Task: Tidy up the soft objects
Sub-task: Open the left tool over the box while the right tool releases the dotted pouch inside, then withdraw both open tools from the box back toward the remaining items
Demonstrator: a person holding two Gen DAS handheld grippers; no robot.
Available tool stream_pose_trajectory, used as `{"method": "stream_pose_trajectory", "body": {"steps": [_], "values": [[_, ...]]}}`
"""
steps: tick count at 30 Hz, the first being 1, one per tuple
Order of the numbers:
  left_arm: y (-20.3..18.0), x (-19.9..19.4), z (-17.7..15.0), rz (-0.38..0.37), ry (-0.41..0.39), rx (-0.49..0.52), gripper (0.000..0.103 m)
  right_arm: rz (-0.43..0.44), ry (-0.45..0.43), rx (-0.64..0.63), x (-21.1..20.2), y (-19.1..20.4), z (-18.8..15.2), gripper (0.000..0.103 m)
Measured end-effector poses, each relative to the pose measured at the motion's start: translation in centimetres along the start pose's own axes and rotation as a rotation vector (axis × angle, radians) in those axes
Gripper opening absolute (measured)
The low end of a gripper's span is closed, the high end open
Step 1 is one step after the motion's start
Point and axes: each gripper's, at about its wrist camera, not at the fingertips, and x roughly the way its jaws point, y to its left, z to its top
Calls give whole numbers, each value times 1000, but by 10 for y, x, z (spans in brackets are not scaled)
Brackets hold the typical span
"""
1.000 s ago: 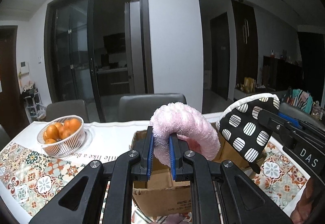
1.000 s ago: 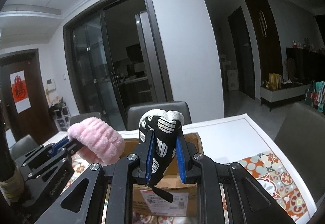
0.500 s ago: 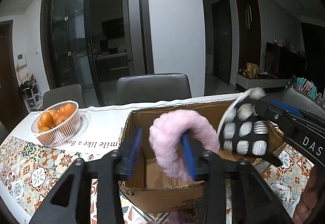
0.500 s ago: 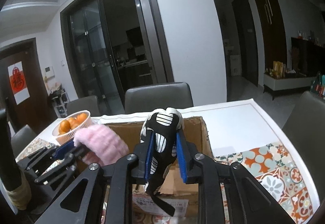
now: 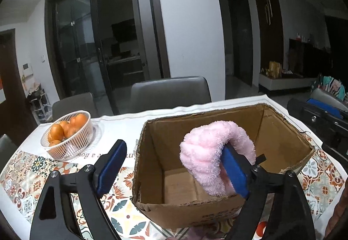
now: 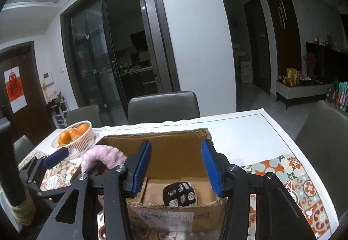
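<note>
An open cardboard box (image 5: 150, 177) (image 6: 174, 148) stands on the table. My left gripper (image 5: 174, 166) is open above the box. A fluffy pink ring-shaped soft item (image 5: 213, 153) (image 6: 102, 155) still hangs over its right finger (image 5: 235, 172), above the box's inside. My right gripper (image 6: 176, 166) is open and empty above the box. A black soft item with white patches (image 6: 180, 194) lies on the box floor below it.
A white basket of oranges (image 5: 67, 135) (image 6: 74, 135) stands at the left on a white runner. The table has a patterned tile cloth (image 5: 24, 177) (image 6: 304, 187). Grey chairs (image 5: 169, 92) stand behind the table, and another (image 6: 324, 144) at the right.
Both grippers have opened. The black patterned item has dropped from my right gripper into the box. The pink item is released but still hangs on the left gripper's right finger.
</note>
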Motion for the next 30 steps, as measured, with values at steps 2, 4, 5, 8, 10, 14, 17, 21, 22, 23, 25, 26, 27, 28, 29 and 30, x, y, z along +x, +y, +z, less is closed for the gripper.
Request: {"method": "stream_pose_trajectory", "body": {"steps": [2,4,5,8,10,14,17,21,22,23,25,26,27,28,29,30], "values": [[-2,6,3,0,51,18,92,-4,1,0,-1,1,1,50],[-5,11,7,-17,99,44,92,-15,7,-1,-1,2,3,50],[-5,14,10,-19,121,47,92,-19,10,-2,0,2,5,50],[-5,19,16,-17,178,52,93,-33,30,2,4,0,8,50],[-6,22,21,-9,204,56,100,-36,59,10,8,-2,11,50],[-9,33,29,-21,287,88,100,-37,134,25,20,-5,15,50],[-11,44,33,-16,349,125,100,-48,202,33,29,-8,18,50],[-12,59,38,-56,466,126,100,-55,271,35,39,-9,23,50],[-13,61,40,-49,486,135,100,-56,290,36,42,-9,24,50],[-12,61,41,-38,489,141,100,-60,302,39,43,-8,26,50],[-10,60,45,-17,497,140,100,-70,312,28,44,-5,30,50],[-8,57,47,-16,495,129,100,-80,322,23,44,-4,32,50],[-6,53,49,-20,486,123,100,-83,323,21,43,-2,34,50],[-5,47,51,-15,472,121,100,-82,322,17,42,0,35,50],[-3,42,52,-2,456,120,100,-80,317,10,39,2,36,50],[-2,37,54,10,442,120,100,-81,312,9,36,3,37,50]]}}
